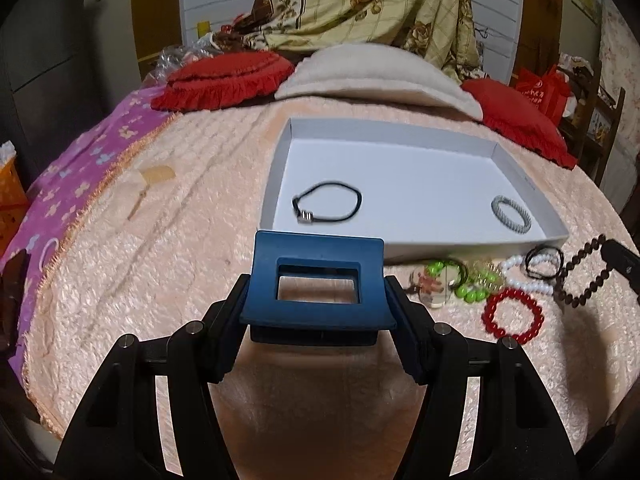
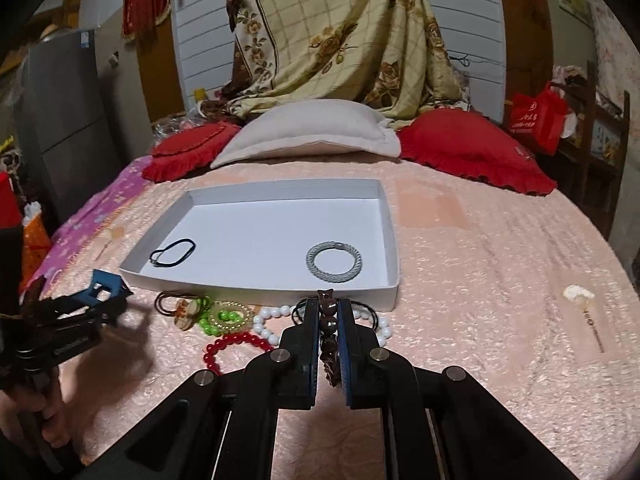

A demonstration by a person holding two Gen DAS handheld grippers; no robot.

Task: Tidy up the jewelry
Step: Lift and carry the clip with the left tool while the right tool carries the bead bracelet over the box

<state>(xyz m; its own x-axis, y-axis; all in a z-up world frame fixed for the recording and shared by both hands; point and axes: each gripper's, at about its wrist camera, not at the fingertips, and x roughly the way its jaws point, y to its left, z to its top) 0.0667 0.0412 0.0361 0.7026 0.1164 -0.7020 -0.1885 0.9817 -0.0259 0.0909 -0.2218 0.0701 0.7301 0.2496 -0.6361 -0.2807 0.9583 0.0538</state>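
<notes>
the left gripper (image 1: 318, 300) has its fingers clamped on the two short ends of a blue hair claw (image 1: 318, 284), which spans the whole gap between them. the claw's long axis runs crosswise to the fingers, its open rectangular window facing up and forward. it hangs above the bedspread (image 1: 160, 260) just short of the near-left corner of the white tray (image 1: 516, 186), so the tray lies straight ahead and a little right of those fingers. inside, a black cord bracelet (image 1: 328, 208) sits by the tray's near-left corner and a grey woven bangle (image 1: 512, 214) by its near-right corner; the far half of the floor is bare.

along the tray's near edge, outside it, lies the unsorted pile: green beads (image 2: 218, 318), a red bead bracelet (image 2: 236, 344) and a white bead bracelet (image 2: 276, 320).

the right gripper (image 2: 329, 328) is closed almost fully on a strand of dark brown wooden beads (image 2: 329, 324). the strand runs lengthwise between the pads, along the fingers, its tip pointing at the tray's near wall, and the rest loops out of sight in this view. the tray's near edge is just beyond these fingertips, so this hand looks a touch nearer; the likely drop is a short carry forward over that wall into open floor between the two pieces already there.
</notes>
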